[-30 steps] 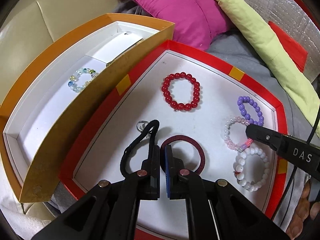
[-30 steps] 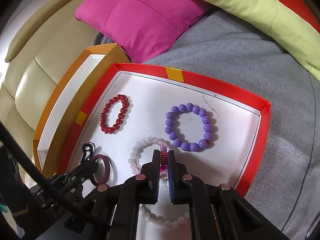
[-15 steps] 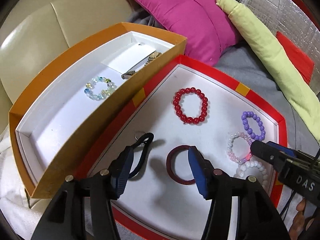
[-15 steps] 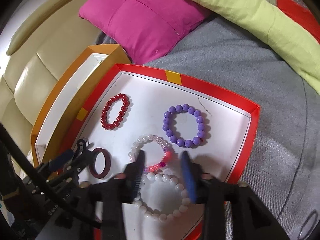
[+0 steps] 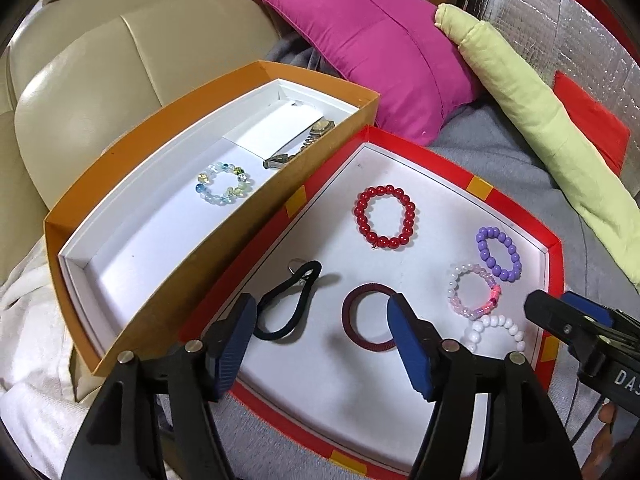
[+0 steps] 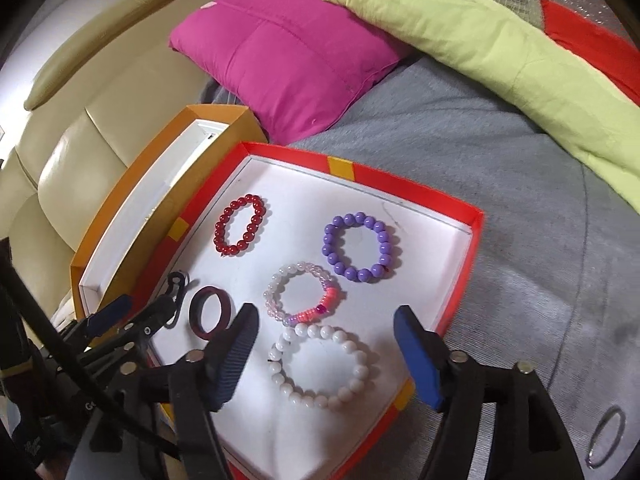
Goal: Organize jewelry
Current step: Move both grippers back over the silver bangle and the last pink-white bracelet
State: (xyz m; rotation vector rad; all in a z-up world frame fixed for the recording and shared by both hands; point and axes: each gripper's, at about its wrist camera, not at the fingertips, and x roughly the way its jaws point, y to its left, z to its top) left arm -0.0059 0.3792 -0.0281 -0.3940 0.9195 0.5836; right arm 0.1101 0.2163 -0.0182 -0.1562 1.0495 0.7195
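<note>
A red tray (image 5: 554, 264) (image 6: 466, 264) holds a red bead bracelet (image 5: 385, 217) (image 6: 240, 225), a purple one (image 5: 499, 253) (image 6: 357, 247), a pink-clear one (image 5: 474, 290) (image 6: 303, 292), a white one (image 5: 496, 332) (image 6: 322, 366), a maroon hair tie (image 5: 366, 322) (image 6: 210, 316) and a black hair tie (image 5: 288, 304) (image 6: 176, 284). My left gripper (image 5: 320, 340) is open and empty above the hair ties. My right gripper (image 6: 326, 354) is open and empty above the white bracelet.
An orange box (image 5: 168, 264) (image 6: 120, 216) left of the tray holds a pale glass bead bracelet (image 5: 224, 183) and a metal watch (image 5: 304, 144). A magenta cushion (image 6: 288, 48) and a green bolster (image 6: 500, 48) lie behind. A thin ring (image 6: 606, 436) lies on the grey blanket.
Both grippers have opened from shut and pulled back up from the tray. The jewelry lies where it was.
</note>
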